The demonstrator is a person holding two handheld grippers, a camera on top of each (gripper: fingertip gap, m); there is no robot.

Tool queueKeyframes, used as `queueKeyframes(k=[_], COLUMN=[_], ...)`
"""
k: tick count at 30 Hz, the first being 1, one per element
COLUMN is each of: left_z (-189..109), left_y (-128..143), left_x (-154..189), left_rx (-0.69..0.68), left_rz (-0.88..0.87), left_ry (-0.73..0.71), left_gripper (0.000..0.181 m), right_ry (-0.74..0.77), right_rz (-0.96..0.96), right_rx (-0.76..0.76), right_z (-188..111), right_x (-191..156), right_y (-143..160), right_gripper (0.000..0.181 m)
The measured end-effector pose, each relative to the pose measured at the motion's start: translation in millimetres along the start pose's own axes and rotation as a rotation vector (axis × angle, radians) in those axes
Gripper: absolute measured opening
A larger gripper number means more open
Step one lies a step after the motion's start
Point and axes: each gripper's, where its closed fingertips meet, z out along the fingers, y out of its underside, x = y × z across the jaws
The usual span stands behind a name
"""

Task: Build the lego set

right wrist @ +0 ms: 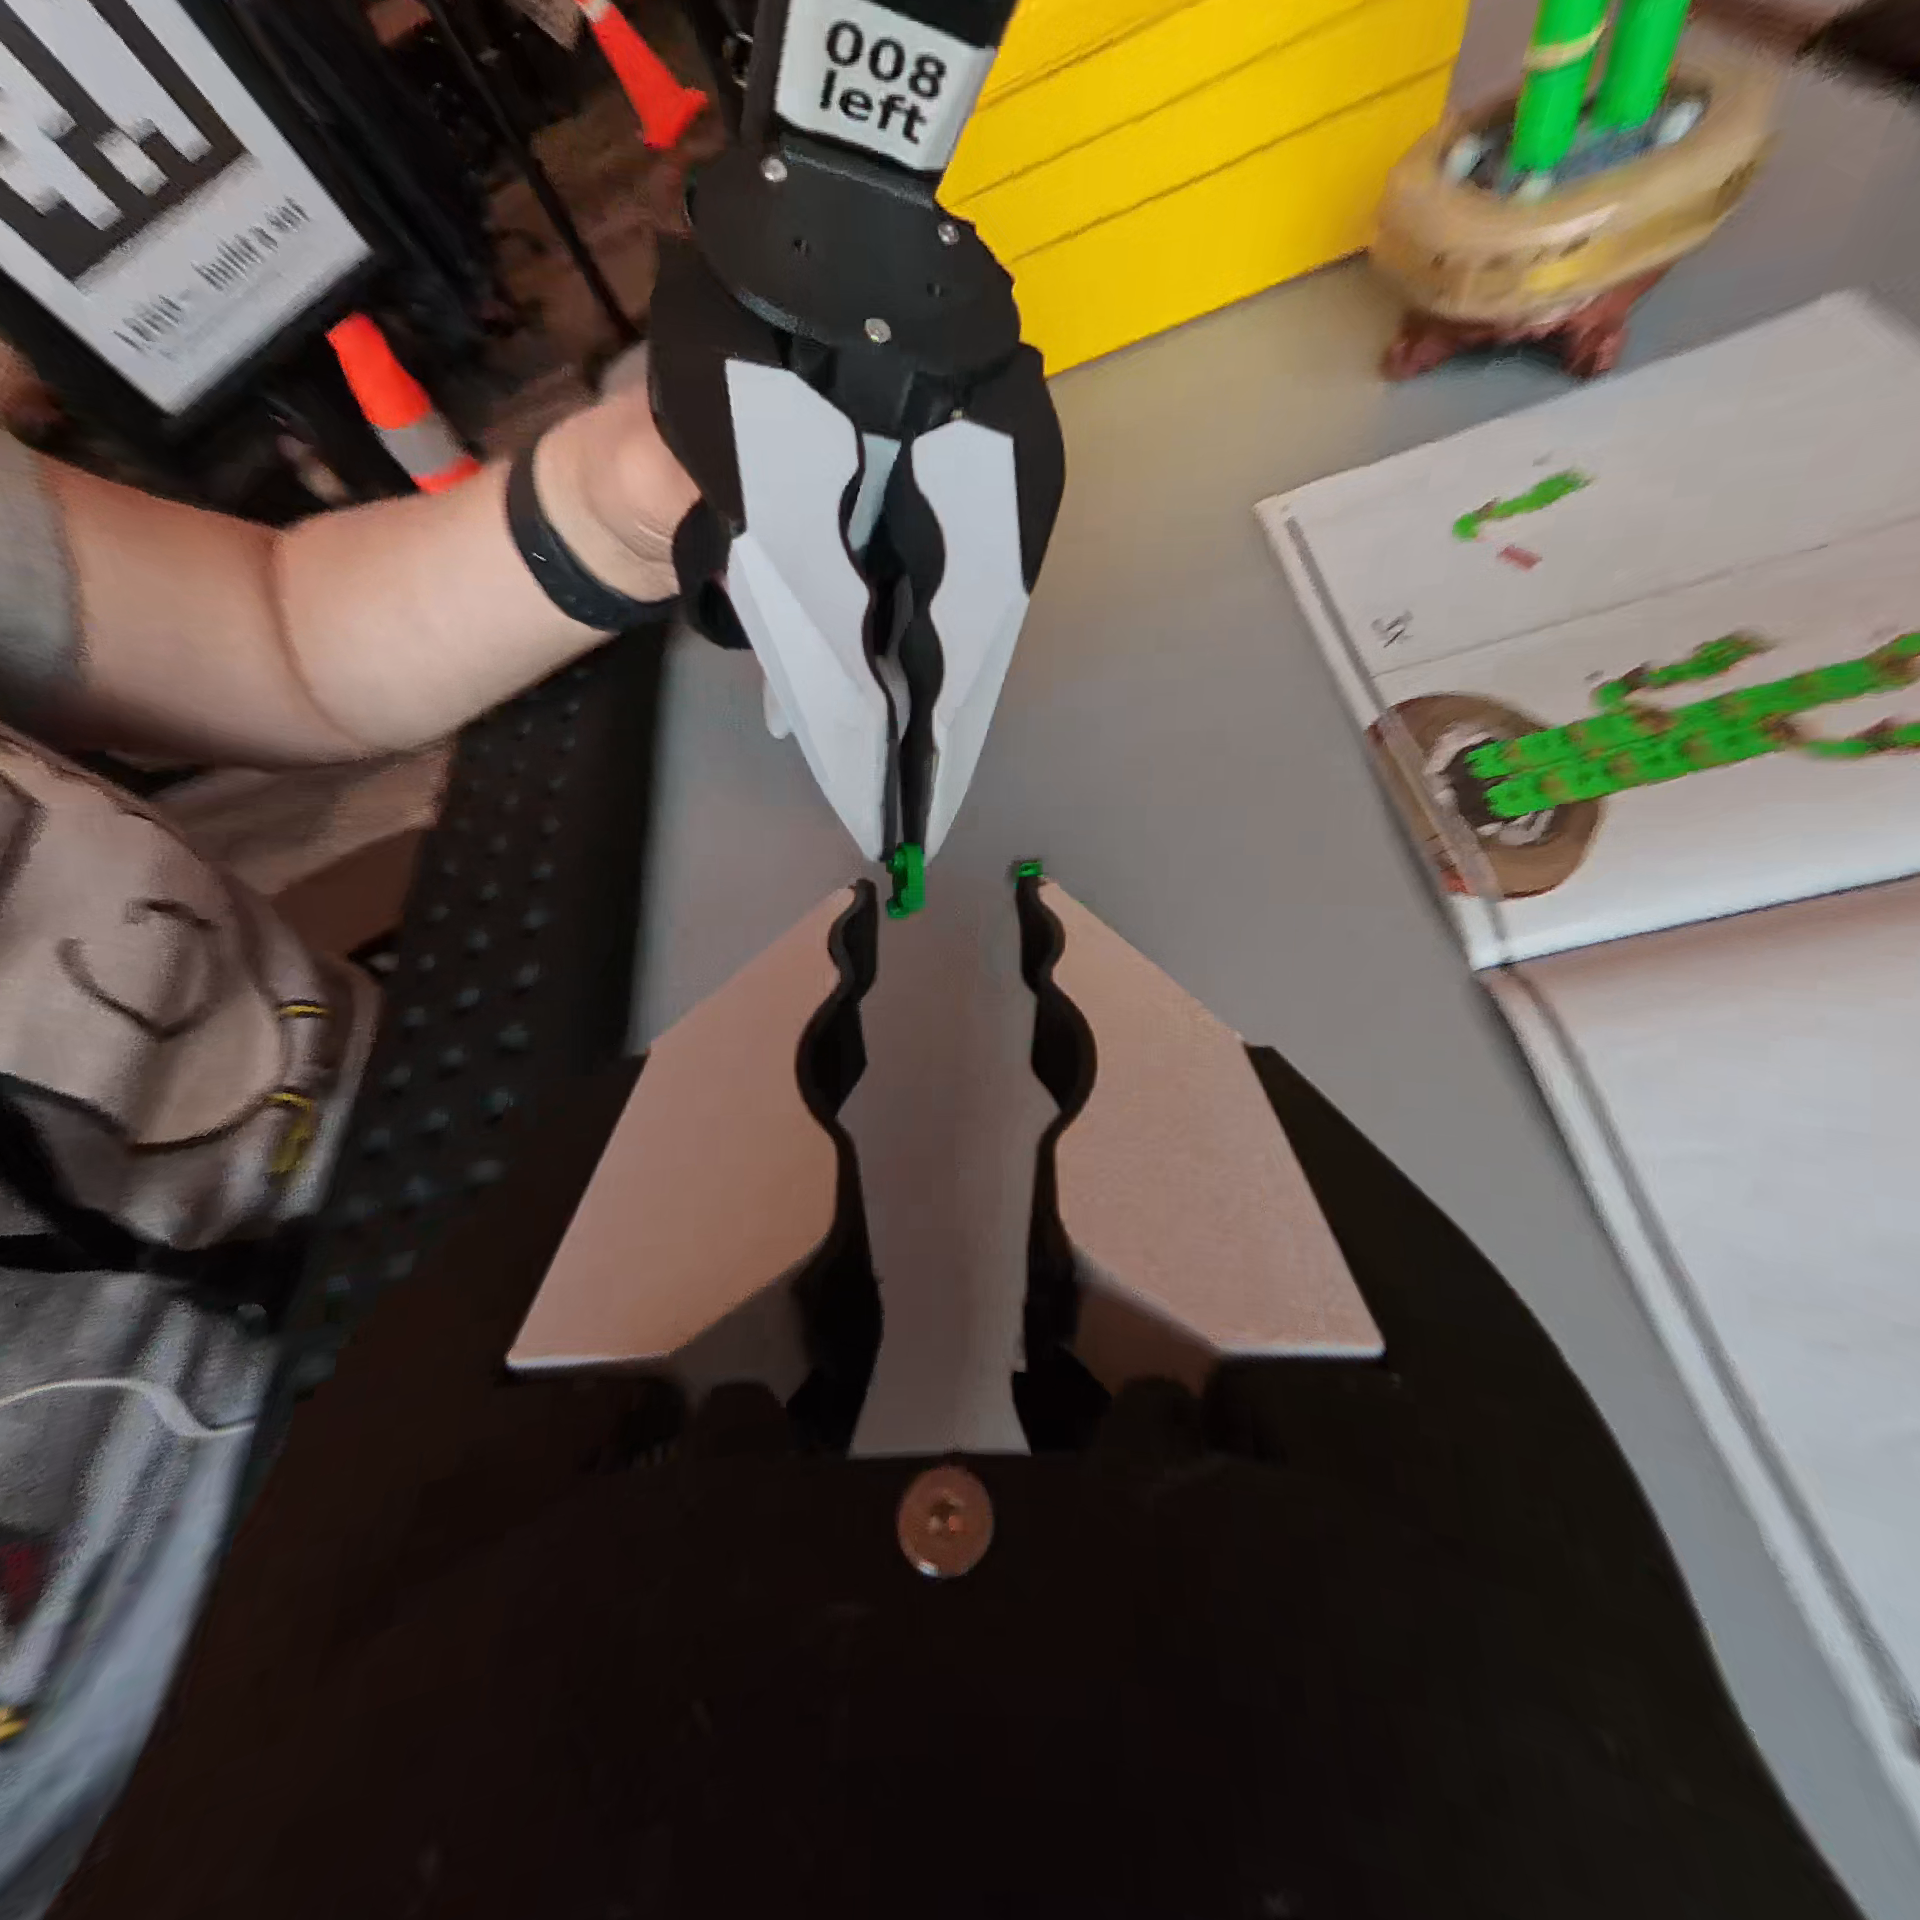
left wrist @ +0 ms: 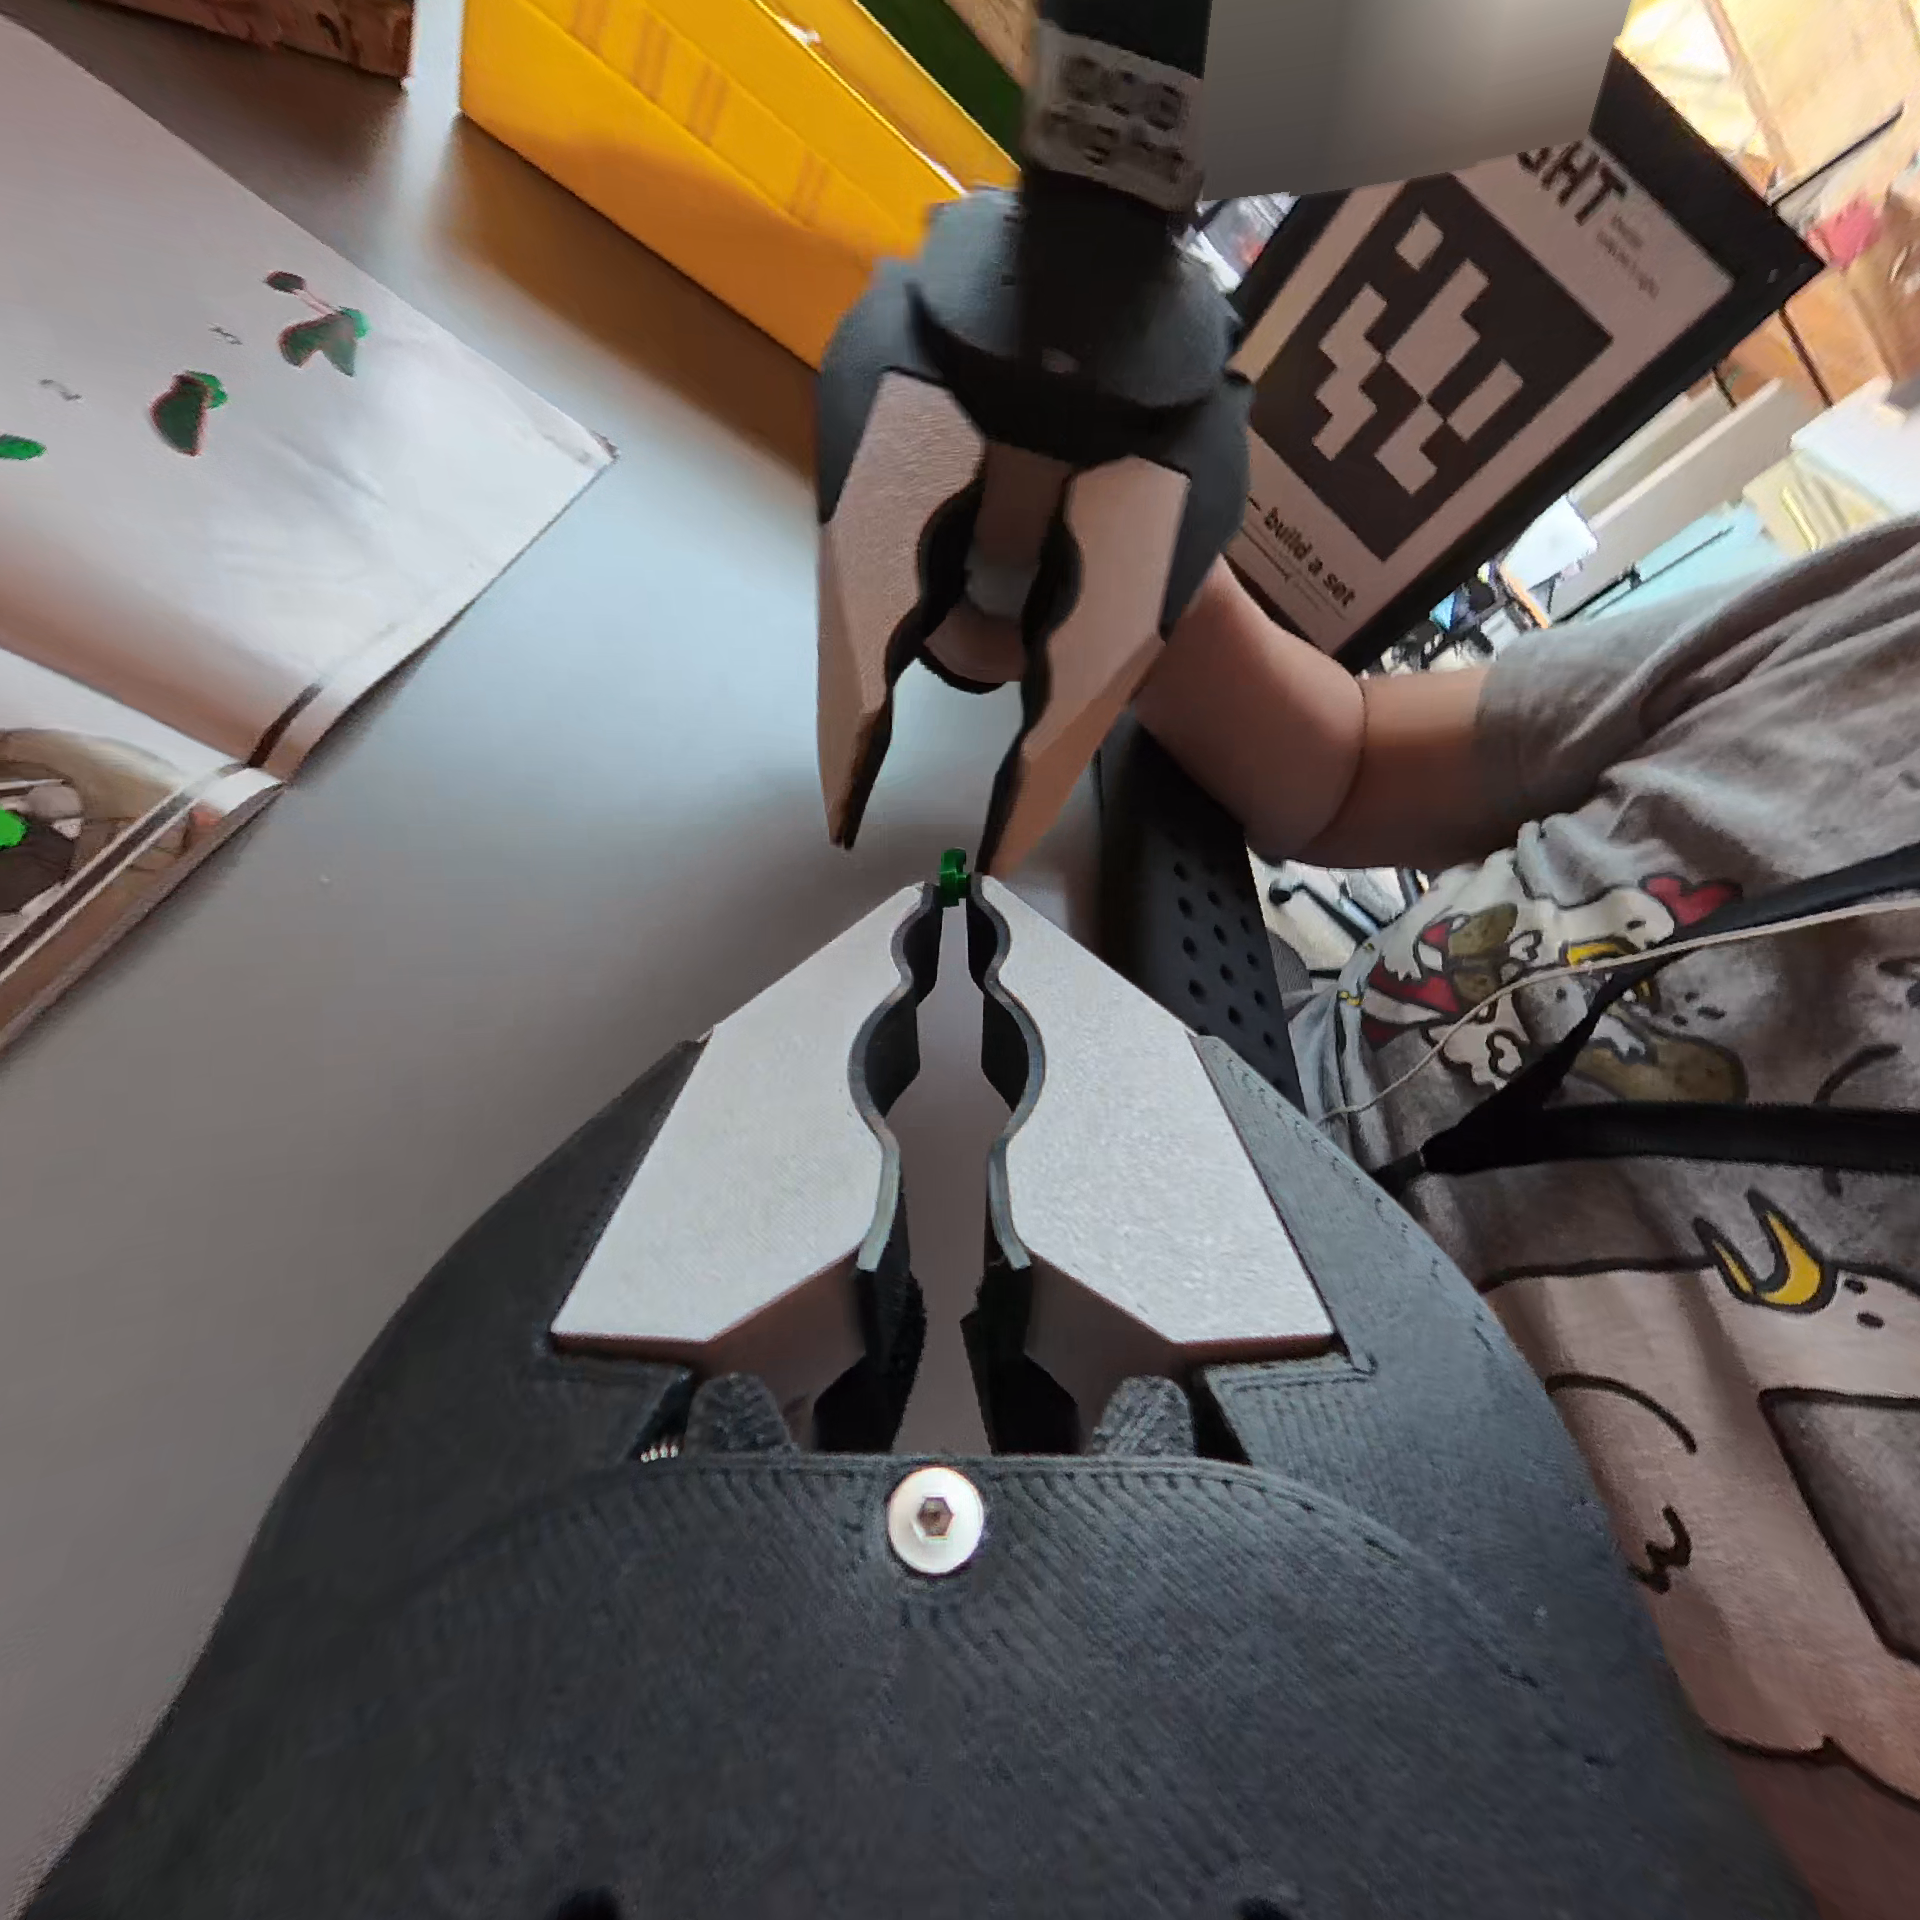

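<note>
Left claw [left wrist: 951, 891], grey-faced with black wavy inner pads, is pressed almost together and is seen pinching a small bright green plastic lego piece [left wrist: 952, 871] at its very tips. In the right wrist view the same piece [right wrist: 903, 879] hangs from those tips above the bare grey tabletop [right wrist: 1164, 748]. Right claw [right wrist: 943, 894], of the same build, is spread apart; a second tiny green lego piece [right wrist: 1027, 871] is seen at the tip of its right-hand finger, but whether it sticks there or lies beyond cannot be told. The two claws are held tip to tip, nearly touching, over a clear strip of tabletop close to its near edge, where a black perforated chair part [left wrist: 1195, 935] runs beside the person's grey printed shirt [left wrist: 1662, 1091].

The left claw is gripped by a bare hand [right wrist: 613, 499] with a black wristband, the forearm coming in level from the person's side. The right claw is tilted steeply down from above, its holding forearm [left wrist: 1278, 727] bent behind it.

To the side, well apart from the tips, an open white instruction booklet [right wrist: 1621, 582] is laid flat on the tabletop. Beyond it are set a yellow box [right wrist: 1195, 197] and a partly built model of green upright stalks in a tan round pot [right wrist: 1569, 177]. Farther off, past the tabletop edge, a black-framed sign with a black-and-white square marker [left wrist: 1444, 343] and orange cones [right wrist: 405, 405] are seen.
</note>
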Motion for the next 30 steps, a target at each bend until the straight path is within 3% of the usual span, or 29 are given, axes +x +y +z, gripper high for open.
queueKeyframes(k=[4, 10, 20, 30], left_z=[-6.5, -12.2, -9.1, -9.0], left_y=[-3.9, -6.9, -5.3, -5.8], left_x=[-13.8, -22.8, -24.1, -25.5], left_rx=[0.045, 0.087, 0.083, 0.084], left_rz=[-0.103, -0.192, -0.208, -0.198], left_ry=[-0.038, -0.046, -0.045, -0.066], left_gripper=[0.003, 0.003, 0.003, 0.003], right_ry=[0.251, 0.381, 0.389, 0.408], right_rz=[-0.348, -0.515, -0.522, -0.541], right_rx=[-0.005, -0.076, -0.092, -0.102], right_z=[-3.6, 4.5, 9.1, 9.8], right_x=[6.0, 8.1, 10.8, 11.2], right_y=[-11.1, -8.7, -4.8, -4.7], right_gripper=[0.028, 0.021, 0.007, 0.008])
